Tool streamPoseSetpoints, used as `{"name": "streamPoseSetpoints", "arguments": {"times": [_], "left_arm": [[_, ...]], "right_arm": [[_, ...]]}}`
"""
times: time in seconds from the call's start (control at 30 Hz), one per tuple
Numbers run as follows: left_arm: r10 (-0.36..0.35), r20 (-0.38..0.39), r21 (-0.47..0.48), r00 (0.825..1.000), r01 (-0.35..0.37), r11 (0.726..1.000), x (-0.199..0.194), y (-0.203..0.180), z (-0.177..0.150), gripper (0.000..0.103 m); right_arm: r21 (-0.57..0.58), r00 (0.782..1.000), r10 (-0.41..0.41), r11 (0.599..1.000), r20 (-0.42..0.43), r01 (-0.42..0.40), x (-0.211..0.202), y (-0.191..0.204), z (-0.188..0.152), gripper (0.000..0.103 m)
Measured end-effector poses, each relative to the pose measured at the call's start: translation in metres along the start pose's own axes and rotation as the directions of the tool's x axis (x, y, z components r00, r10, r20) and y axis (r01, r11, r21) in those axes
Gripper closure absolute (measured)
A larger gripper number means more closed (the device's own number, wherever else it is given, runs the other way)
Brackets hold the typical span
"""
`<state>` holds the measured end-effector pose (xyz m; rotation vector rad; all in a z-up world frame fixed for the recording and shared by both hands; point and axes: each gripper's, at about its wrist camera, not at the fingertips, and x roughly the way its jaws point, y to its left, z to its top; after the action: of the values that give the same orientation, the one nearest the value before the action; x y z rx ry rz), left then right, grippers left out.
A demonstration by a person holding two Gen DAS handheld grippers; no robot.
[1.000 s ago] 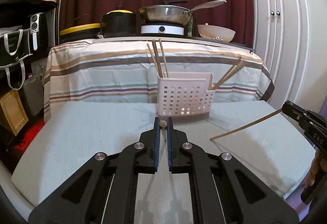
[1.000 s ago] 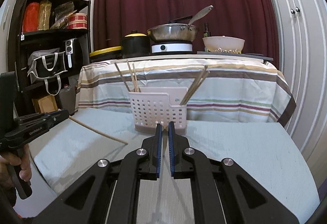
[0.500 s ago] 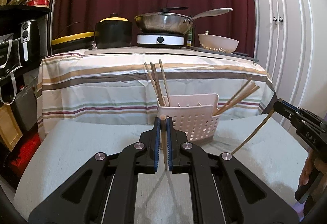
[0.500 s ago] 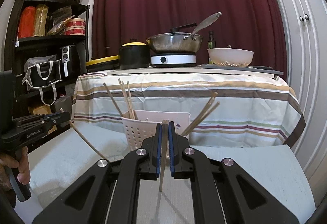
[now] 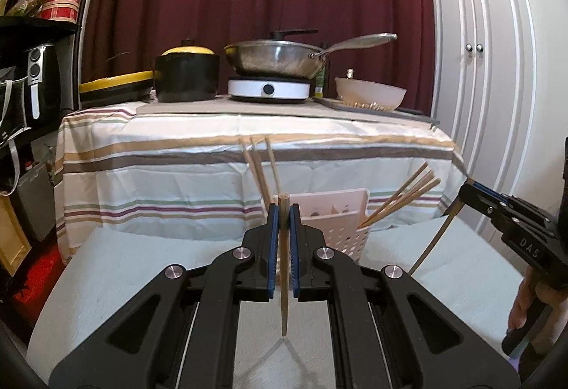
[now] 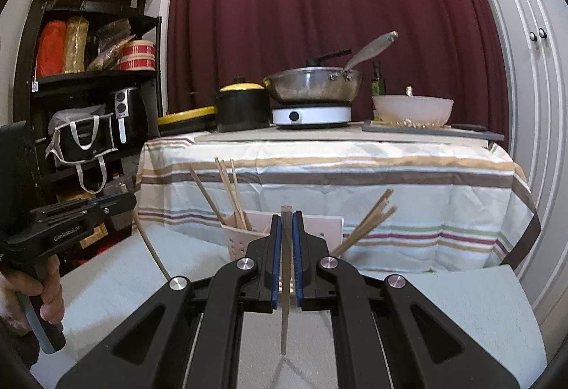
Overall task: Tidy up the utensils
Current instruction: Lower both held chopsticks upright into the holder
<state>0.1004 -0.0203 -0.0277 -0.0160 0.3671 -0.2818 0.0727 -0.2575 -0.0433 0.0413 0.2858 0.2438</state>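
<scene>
A pale pink perforated utensil basket (image 5: pixel 346 229) stands on the grey-white mat, partly hidden behind my fingers; it also shows in the right wrist view (image 6: pixel 321 229). Several wooden chopsticks lean in it, one bunch at its left (image 5: pixel 261 172) and one at its right (image 5: pixel 404 197). My left gripper (image 5: pixel 283 211) is shut on a chopstick (image 5: pixel 284 268) held nearly upright, tip pointing down above the mat. My right gripper (image 6: pixel 287 222) is shut on another chopstick (image 6: pixel 285 282), also nearly upright. Each gripper shows in the other's view, at the right edge (image 5: pixel 472 192) and at the left edge (image 6: pixel 124 199).
Behind the mat (image 5: pixel 142 264) stands a table with a striped cloth (image 5: pixel 159 158), carrying a black pot (image 5: pixel 186 75), a pan on a hotplate (image 5: pixel 273 60) and a bowl (image 5: pixel 371 94). A black shelf (image 6: pixel 88 105) stands left; white cupboard doors (image 5: pixel 482 87) stand right.
Both grippers have risen and tilted up, lifting their chopsticks from lying slanted to nearly upright. Both have come closer to the basket, which now sits lower in both views.
</scene>
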Motion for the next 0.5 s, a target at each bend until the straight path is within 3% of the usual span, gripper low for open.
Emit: {"name": "streamPoseSetpoints", "arguments": {"times": [0.5], "left_arm": [[-0.037,0.166,0.057,0.985,0.028,0.998,-0.001,-0.019,0.079,0.097]], "right_arm": [[-0.04,0.99,0.012,0.999,0.144,-0.006,0.004,-0.008,0.069,0.096]]}}
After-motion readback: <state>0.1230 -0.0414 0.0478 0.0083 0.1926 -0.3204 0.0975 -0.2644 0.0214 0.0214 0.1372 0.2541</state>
